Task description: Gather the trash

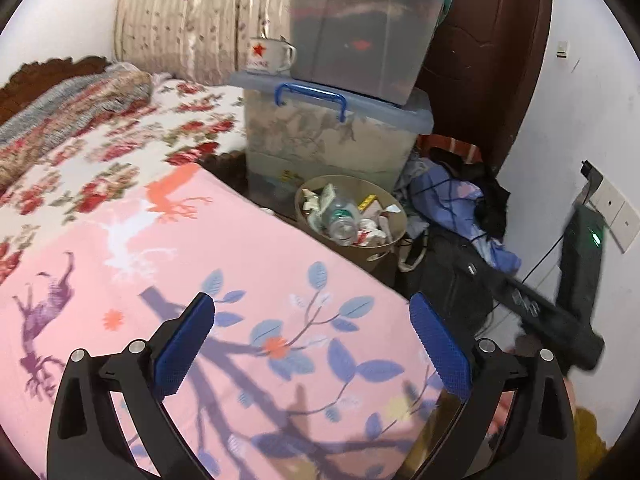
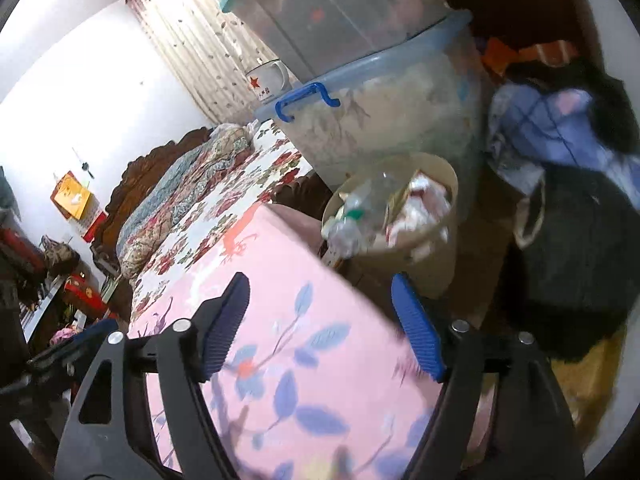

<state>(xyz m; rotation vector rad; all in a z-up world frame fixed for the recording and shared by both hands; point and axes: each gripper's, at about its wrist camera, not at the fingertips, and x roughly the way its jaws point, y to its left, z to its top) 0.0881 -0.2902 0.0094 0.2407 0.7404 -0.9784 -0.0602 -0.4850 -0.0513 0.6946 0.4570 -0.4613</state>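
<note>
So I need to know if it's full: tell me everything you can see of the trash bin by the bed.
The trash bin is a round, beige, plastic-looking bucket with a slot handle near its rim. It stands upright on the floor between the pink-covered bed and a heap of clothes, in front of the stacked storage boxes. It is nearly full: a clear plastic bottle, crumpled paper and wrappers.

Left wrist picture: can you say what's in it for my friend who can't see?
The open, empty left tool hangs over a pink blanket with blue leaves. Past the bed's edge stands a round tan trash bin full of a clear plastic bottle and crumpled wrappers. Behind it, two plastic storage boxes are stacked, with a red-star mug on the lower one.
</note>
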